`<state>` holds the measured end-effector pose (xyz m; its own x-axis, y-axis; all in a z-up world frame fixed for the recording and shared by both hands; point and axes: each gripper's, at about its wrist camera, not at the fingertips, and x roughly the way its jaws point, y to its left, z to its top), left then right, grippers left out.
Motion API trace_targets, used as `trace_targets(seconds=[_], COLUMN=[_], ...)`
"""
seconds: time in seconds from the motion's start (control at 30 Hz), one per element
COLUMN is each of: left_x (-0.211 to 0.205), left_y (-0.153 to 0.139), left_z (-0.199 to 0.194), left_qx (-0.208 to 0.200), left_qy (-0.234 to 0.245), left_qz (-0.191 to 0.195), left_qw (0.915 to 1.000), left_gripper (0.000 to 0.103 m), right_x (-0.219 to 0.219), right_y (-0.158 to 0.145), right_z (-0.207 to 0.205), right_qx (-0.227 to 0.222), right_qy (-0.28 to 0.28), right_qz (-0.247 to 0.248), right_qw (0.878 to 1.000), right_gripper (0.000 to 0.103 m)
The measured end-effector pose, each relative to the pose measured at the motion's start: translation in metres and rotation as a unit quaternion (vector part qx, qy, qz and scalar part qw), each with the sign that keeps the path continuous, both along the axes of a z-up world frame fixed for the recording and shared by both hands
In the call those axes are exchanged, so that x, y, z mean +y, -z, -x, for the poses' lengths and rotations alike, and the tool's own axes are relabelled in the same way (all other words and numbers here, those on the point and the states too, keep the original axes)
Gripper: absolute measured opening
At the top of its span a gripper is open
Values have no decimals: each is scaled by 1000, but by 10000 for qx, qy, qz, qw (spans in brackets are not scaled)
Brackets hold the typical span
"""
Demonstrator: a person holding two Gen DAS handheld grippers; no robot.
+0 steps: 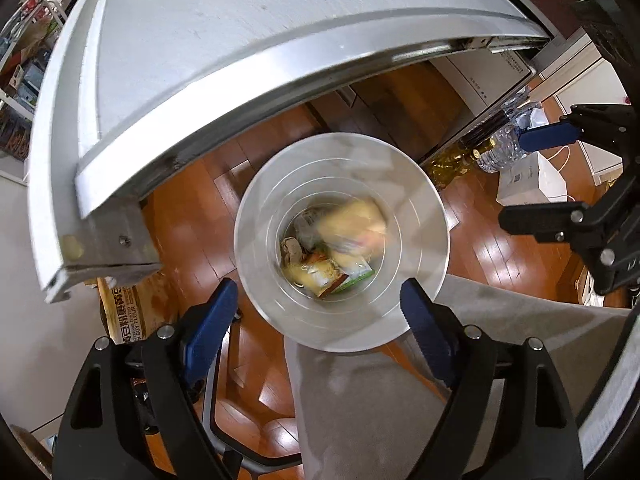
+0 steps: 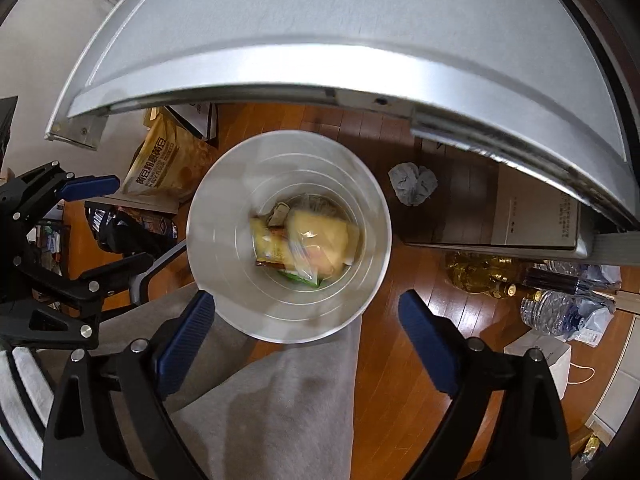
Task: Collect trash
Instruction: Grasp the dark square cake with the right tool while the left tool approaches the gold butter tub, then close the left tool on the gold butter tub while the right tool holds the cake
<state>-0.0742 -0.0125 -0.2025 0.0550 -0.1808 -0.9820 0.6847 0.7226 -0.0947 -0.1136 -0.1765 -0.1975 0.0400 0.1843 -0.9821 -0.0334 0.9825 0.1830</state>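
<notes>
My left hand-held gripper (image 1: 318, 312) spread wide and empty above the bin (image 1: 340, 320), my right hand-held gripper (image 2: 306, 312) likewise spread, trash (image 2: 308, 244) lying at the bin bottom, bin on wood floor (image 2: 404, 364) beside the worktop (image 2: 320, 20) edge, crumpled paper (image 2: 412, 184) on the floor near the bin

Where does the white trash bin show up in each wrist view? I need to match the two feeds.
Left wrist: the white trash bin sits at centre, slightly right, on the wood floor, below the table edge.
Right wrist: the bin is at centre, slightly left.
Shared landmark: the yellow flour bag, left of the bin in both.
</notes>
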Motion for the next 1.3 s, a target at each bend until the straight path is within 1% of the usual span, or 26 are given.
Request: trace_targets(seconds=[0.1,0.17,0.2,0.27,0.3,0.33,0.4,0.47,0.53,0.63,0.67,0.7,0.77,0.83,0.9,0.93,0.97,1.0,1.03,1.07,1.2,1.3], left_x=[5,11,14,21,25,29,36,39,41,40,40,41,43,43,42,42,40,39,37,35,16,-4], left_y=[-11,-26,-34,-49,-57,-66,-86,-99,-109,-116,-116,-118,-122,-123,-126,-126,-128,-127,-125,-123,-104,-94], left_z=[-1,0,-1,-4,-6,-9,-18,-29,-42,-64,-71,-77,-92,-106,-115,-121,-122,-129,-135,-140,-163,-177], left_qx=[-66,-154,-220,-358,-454,-570,-902,-1097,-1313,-1623,-1693,-1760,-1852,-1860,-1850,-1819,-1799,-1726,-1650,-1581,-1262,-1213], left_qy=[-76,-156,-206,-346,-449,-558,-826,-1034,-1224,-1364,-1392,-1416,-1467,-1525,-1611,-1666,-1708,-1793,-1840,-1873,-1926,-1945], left_qz=[40,131,190,308,375,445,621,731,812,732,709,705,722,747,798,845,875,939,995,1045,1108,1025], left_qw=[9999,9997,9994,9983,9973,9958,9906,9859,9804,9745,9731,9716,9690,9678,9662,9654,9648,9640,9638,9638,9668,9680], left_gripper=[84,84,84,85,92,97,98,98,98,98,98,98,98,98,98,98,98,98,98,98,98,98], right_x=[0,5,7,14,15,18,20,23,21,22,19,19,22,25,25,26,27,28,26,23,-1,-24], right_y=[-16,-37,-48,-79,-88,-101,-113,-116,-115,-101,-96,-91,-78,-68,-63,-61,-58,-57,-53,-53,-55,-56], right_z=[0,1,1,-6,-11,-22,-40,-75,-105,-153,-164,-174,-197,-212,-217,-219,-222,-222,-223,-222,-216,-209], right_qx=[-176,-389,-526,-1008,-1174,-1458,-1769,-1926,-2025,-1926,-1874,-1822,-1655,-1526,-1482,-1463,-1431,-1388,-1312,-1327,-1322,-1312], right_qy=[-71,-181,-237,-369,-389,-388,-342,-168,1,244,267,275,218,163,131,100,69,53,58,79,273,483], right_qz=[-21,30,72,215,275,380,444,543,458,199,177,160,234,276,313,323,353,372,355,360,600,736], right_qw=[9998,9991,9983,9940,9919,9878,9826,9796,9782,9808,9818,9827,9857,9878,9884,9887,9890,9896,9907,9905,9890,9874], right_gripper=[91,91,91,92,93,97,98,98,98,98,96,94,83,81,80,74,66,62,54,52,52,52])
